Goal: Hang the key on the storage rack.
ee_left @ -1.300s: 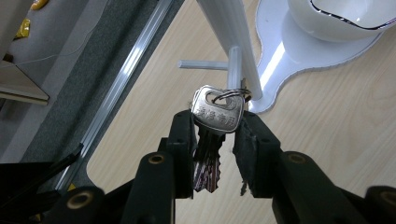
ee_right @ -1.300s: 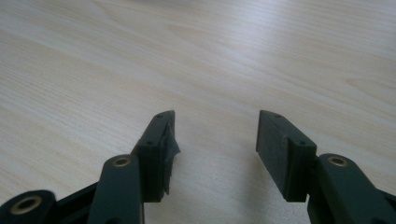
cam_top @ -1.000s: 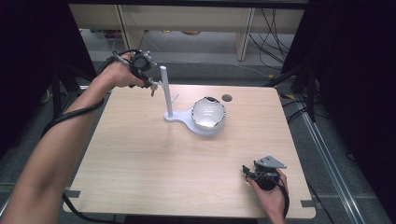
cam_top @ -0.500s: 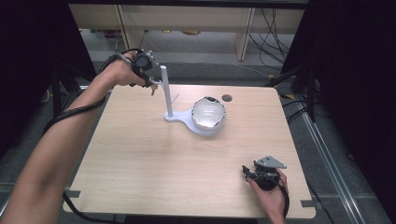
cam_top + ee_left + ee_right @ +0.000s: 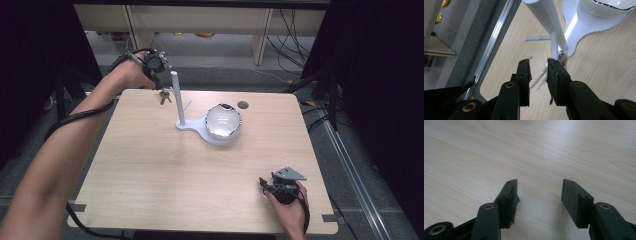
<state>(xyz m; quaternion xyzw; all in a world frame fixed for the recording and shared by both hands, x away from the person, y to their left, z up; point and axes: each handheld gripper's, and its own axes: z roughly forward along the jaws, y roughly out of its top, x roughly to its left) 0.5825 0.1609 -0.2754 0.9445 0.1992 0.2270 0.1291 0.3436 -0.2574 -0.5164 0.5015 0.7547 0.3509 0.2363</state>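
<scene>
At the table's far left corner, the left gripper (image 5: 161, 86) hovers beside a white stand (image 5: 176, 97), its jaws just closed to a narrow gap around a key (image 5: 164, 96) that hangs at one of the stand's short pegs (image 5: 537, 38); whether the pads press it cannot be told. A shiny bowl (image 5: 224, 121) sits on the stand's base. The right gripper (image 5: 264, 186) rests near the table's (image 5: 150, 165) front right edge, jaws spread on nothing.

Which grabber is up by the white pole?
The left gripper, whose jaws have just closed further on the keys beside the white pole; the right gripper rests near the front edge of the table.
</scene>
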